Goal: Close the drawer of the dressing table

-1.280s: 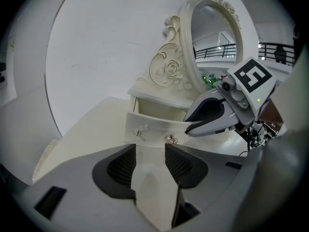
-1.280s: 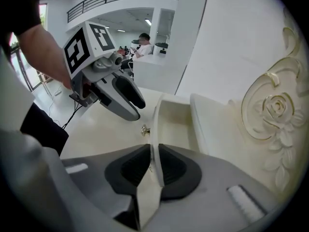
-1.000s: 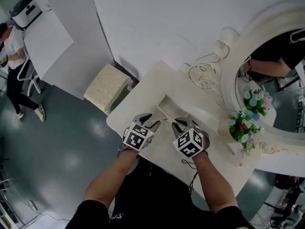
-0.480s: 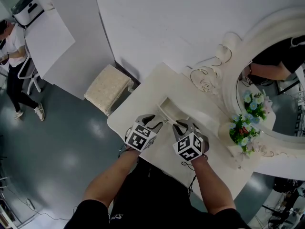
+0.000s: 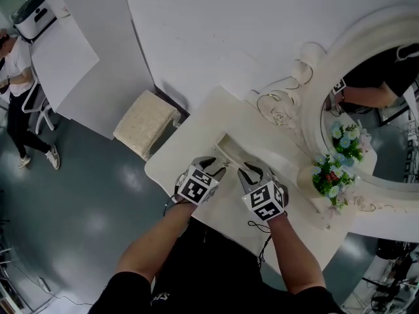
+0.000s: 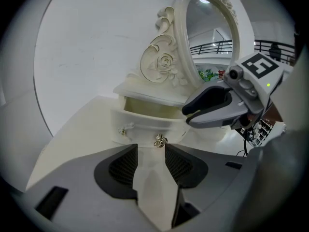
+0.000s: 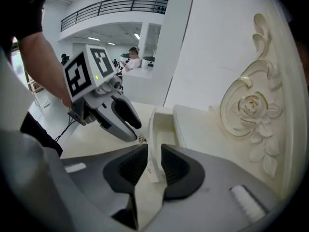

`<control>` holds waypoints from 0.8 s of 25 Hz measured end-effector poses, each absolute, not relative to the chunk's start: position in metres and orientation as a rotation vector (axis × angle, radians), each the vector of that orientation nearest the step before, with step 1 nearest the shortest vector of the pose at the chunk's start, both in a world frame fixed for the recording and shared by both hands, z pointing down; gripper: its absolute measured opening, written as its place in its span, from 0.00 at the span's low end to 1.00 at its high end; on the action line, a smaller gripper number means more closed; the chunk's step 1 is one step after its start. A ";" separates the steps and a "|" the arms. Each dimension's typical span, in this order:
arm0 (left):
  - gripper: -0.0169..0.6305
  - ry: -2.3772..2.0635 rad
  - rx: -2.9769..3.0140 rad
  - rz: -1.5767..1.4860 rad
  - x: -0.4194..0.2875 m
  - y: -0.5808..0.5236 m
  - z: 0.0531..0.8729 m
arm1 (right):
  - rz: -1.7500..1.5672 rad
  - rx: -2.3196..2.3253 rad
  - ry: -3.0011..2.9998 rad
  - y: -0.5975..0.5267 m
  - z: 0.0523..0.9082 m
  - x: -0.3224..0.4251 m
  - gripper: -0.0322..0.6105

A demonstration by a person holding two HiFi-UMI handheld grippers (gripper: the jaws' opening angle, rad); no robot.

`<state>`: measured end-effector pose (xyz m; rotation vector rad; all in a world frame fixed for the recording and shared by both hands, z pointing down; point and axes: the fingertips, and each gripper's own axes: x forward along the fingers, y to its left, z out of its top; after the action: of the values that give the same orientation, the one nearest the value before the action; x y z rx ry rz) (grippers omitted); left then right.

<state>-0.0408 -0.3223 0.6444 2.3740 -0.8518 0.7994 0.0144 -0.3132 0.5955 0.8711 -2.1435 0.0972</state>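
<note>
Straddling the open drawer's [image 5: 229,148] front wall at twelve o'clock, the right gripper's [image 5: 247,170] jaws are just opening, pads loose; the left gripper [image 5: 213,167], at its nine o'clock, is hovering, jaws spread, before the knob [image 6: 160,140].

Open drawer [image 5: 230,149] ahead — flowers [image 5: 329,177] right

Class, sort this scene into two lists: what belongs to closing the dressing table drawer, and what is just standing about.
Job in hand: drawer, dressing table, left gripper, right gripper (jaws have just been opening, with the drawer between them).
Standing about: flowers, mirror, stool, bystander.
</note>
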 end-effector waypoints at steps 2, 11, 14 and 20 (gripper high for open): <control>0.30 -0.831 2.382 0.821 -0.034 -0.322 0.650 | 0.109 0.905 -2.186 -0.308 0.579 0.017 0.20; 0.15 -0.797 2.413 0.886 -0.019 -0.320 0.654 | 0.221 1.103 -2.300 -0.269 0.530 0.045 0.17; 0.15 -0.811 2.444 0.853 -0.015 -0.328 0.642 | 0.252 1.149 -2.300 -0.257 0.526 0.056 0.17; 0.15 -0.833 2.414 0.887 -0.013 -0.340 0.640 | 0.285 1.227 -2.297 -0.246 0.519 0.077 0.16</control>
<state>-0.0131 -0.3404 0.6400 2.4136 -0.8328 0.8872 0.0766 -0.2464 0.5187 1.2266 -2.2967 0.2852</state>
